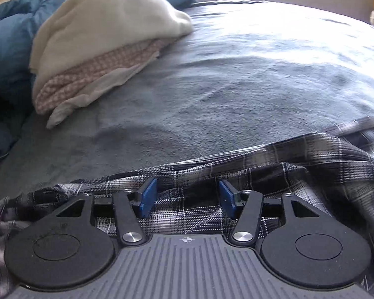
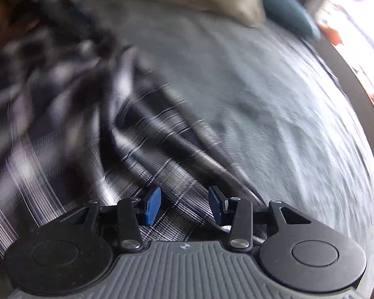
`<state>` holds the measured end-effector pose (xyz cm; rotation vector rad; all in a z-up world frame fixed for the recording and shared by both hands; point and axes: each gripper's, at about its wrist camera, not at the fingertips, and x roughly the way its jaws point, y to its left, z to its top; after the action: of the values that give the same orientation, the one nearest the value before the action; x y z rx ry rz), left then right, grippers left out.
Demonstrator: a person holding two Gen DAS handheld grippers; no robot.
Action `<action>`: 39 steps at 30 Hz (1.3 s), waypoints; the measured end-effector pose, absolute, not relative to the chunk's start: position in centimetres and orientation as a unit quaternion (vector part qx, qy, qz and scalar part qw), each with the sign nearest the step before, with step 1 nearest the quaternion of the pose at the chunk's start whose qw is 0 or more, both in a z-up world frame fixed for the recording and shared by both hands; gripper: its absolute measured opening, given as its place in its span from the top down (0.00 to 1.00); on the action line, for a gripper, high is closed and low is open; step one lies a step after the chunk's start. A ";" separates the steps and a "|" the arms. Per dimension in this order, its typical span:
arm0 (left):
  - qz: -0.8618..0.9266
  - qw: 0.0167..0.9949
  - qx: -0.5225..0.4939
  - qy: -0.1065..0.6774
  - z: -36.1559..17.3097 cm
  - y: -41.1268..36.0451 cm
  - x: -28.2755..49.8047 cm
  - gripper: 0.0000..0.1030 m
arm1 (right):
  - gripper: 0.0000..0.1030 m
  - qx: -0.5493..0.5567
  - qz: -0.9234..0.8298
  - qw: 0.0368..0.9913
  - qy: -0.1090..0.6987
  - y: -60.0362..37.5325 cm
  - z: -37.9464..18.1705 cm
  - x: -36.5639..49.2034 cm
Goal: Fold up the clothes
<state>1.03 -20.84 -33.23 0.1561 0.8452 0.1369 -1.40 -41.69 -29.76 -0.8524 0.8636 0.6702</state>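
While the plaid shirt point(image 1: 249, 164) lies rumpled on the grey bed cover point(image 1: 236, 74), the left gripper point(image 1: 188, 195) and right gripper point(image 2: 185, 205) hover over it with jaws apart, clamping nothing.

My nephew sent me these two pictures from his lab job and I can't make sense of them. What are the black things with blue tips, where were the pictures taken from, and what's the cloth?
Each picture comes from a small wide-angle camera mounted on a hand-held gripper; a person carries one in each hand. The black arms with blue pads are the gripper fingers. One view looks along the left gripper, the other along the right gripper. Both hover over a black-and-white plaid garment lying rumpled on a grey bed cover. In both, the jaws stand apart with plaid cloth showing between them, not pinched. At the back sits a pile of cream and pink checked laundry. The right view is blurred.
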 end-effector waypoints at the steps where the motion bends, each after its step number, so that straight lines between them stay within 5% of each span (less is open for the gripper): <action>1: 0.073 0.907 0.074 0.408 -33.3 -21.0 1.0 0.46 | 0.63 -0.404 0.324 0.760 0.393 -41.6 -30.2 -1.4; 5: 0.087 0.907 0.076 0.405 -32.9 -21.4 0.5 0.45 | 0.97 -0.397 0.345 0.761 0.380 -42.0 -29.9 -1.2; 7: 0.090 0.907 0.080 0.404 -32.9 -21.5 0.6 0.45 | 0.97 -0.376 0.332 0.782 0.370 -42.9 -29.0 -0.9; 22: 0.105 0.906 0.089 0.400 -32.8 -20.4 0.3 0.45 | 0.97 -0.213 0.192 0.850 0.442 -46.8 -29.3 5.7; 24: 0.104 0.907 0.093 0.397 -32.9 -20.4 0.3 0.45 | 0.94 -0.197 0.171 0.848 0.462 -47.1 -30.3 6.6; 26: 0.103 0.908 0.098 0.394 -32.9 -20.4 0.2 0.45 | 0.70 -0.173 0.148 0.854 0.467 -47.9 -30.2 6.8; 27: 0.102 0.908 0.100 0.393 -32.9 -20.3 0.2 0.45 | 0.67 -0.158 0.138 0.859 0.468 -48.2 -29.9 6.9; 33: 0.083 0.912 0.133 0.379 -33.2 -20.2 0.0 0.44 | 0.64 -0.097 0.168 0.879 0.436 -48.8 -26.3 6.1; 39: 0.069 0.915 0.163 0.363 -33.3 -20.4 -0.2 0.44 | 0.65 -0.196 0.328 0.827 0.412 -40.3 -28.0 5.1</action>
<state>-0.23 -20.44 -33.32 0.3363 0.7463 0.1411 5.13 -40.27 -28.01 -0.4159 0.8746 0.6971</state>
